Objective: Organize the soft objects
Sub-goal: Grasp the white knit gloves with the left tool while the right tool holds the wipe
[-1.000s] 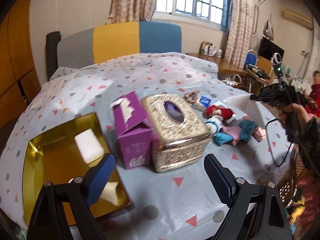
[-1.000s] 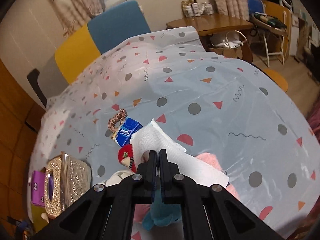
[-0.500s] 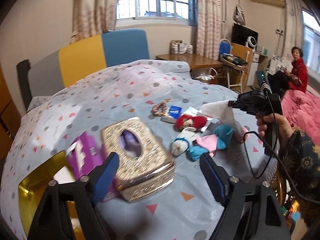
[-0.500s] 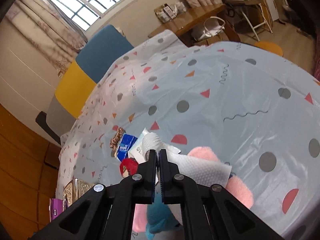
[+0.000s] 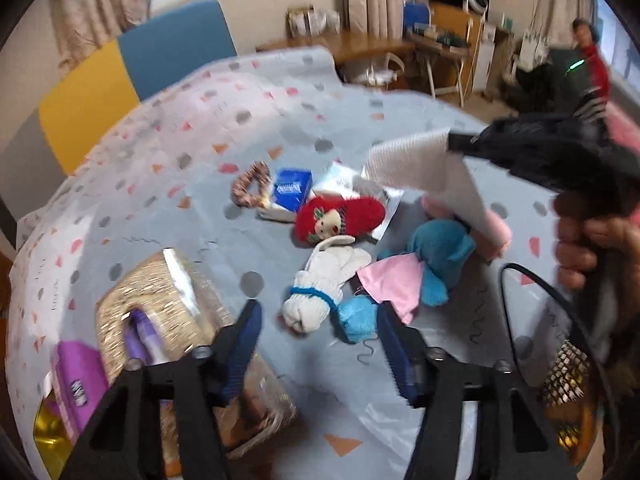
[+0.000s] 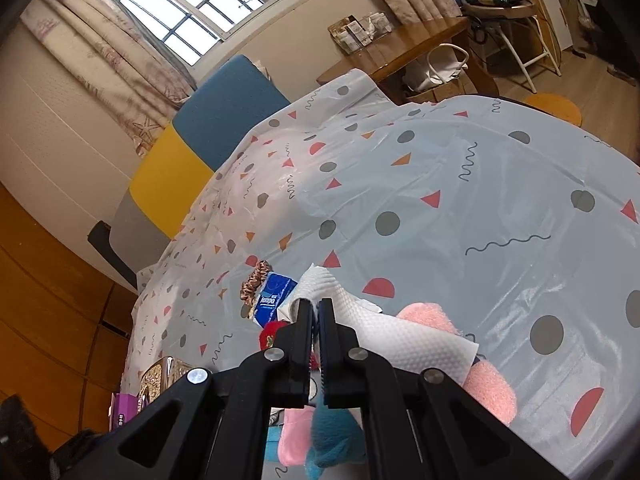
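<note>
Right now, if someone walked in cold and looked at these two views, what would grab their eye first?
Probably the white paper towel lifted above the table, pinched in the shut right gripper. Below it lies a bright heap of soft things on the patterned tablecloth: a red-haired doll, a white sock bundle and teal plush. The left gripper, jaws just closing with nothing between them, hangs over the bundle.

Curtained window [image 6: 192, 12] (daylit) above a wooden desk [image 6: 404, 52].

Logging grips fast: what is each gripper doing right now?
Left gripper: open, jaws just been closing, nothing between them.
Right gripper: shut on the white embossed paper towel.
</note>
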`<state>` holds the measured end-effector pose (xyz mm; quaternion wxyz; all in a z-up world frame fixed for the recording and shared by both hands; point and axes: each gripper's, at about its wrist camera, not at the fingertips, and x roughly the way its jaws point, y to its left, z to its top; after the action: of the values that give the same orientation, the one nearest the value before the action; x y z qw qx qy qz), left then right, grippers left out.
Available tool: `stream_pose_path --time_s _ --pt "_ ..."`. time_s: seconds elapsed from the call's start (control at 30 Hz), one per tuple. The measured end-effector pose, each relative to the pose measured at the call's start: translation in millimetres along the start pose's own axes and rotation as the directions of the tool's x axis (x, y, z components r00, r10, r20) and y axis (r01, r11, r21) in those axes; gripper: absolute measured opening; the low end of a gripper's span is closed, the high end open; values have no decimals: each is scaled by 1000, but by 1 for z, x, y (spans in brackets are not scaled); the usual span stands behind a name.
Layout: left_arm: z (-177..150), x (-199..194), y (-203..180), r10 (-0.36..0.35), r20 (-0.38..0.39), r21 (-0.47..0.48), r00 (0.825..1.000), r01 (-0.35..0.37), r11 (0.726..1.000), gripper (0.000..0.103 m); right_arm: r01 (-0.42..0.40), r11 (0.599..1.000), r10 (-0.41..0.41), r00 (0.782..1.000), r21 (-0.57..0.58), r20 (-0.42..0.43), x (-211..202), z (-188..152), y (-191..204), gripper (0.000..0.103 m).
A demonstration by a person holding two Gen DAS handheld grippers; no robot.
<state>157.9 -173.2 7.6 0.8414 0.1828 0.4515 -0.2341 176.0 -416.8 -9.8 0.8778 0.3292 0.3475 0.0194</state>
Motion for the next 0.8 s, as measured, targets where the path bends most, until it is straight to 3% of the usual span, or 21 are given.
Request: stream_pose_path --time_s 0.17,0.37,0.53,0.6,0.63,0.67,0.8 --pt "14 52 -11 53 -129 52 990 -47 998 47 -6 1000 6 1000 -18 -6 1 -1 3 2" --pt "23 93 -18 122 -210 89 970 -105 990 47 -11 999 10 1000 -42 -12 2 -2 7 2" --pt "24 125 -13 126 -292 58 948 -114 992 55 -15 998 14 1000 -54 -19 3 -2 10 2" --pt "22 133 -8 111 -304 33 946 -105 994 53 -12 998 11 1000 -58 -18 4 -2 10 2" --pt "22 136 -5 104 -304 24 947 -101 995 45 -10 998 9 1000 -58 -17 4 -2 10 2" --pt "21 134 -4 97 -295 18 950 -96 995 42 -8 998 7 1000 -61 -16 4 -2 10 2" --pt "15 120 -3 71 -258 21 964 -68 997 38 16 997 -18 1000 -78 -25 7 -3 12 2"
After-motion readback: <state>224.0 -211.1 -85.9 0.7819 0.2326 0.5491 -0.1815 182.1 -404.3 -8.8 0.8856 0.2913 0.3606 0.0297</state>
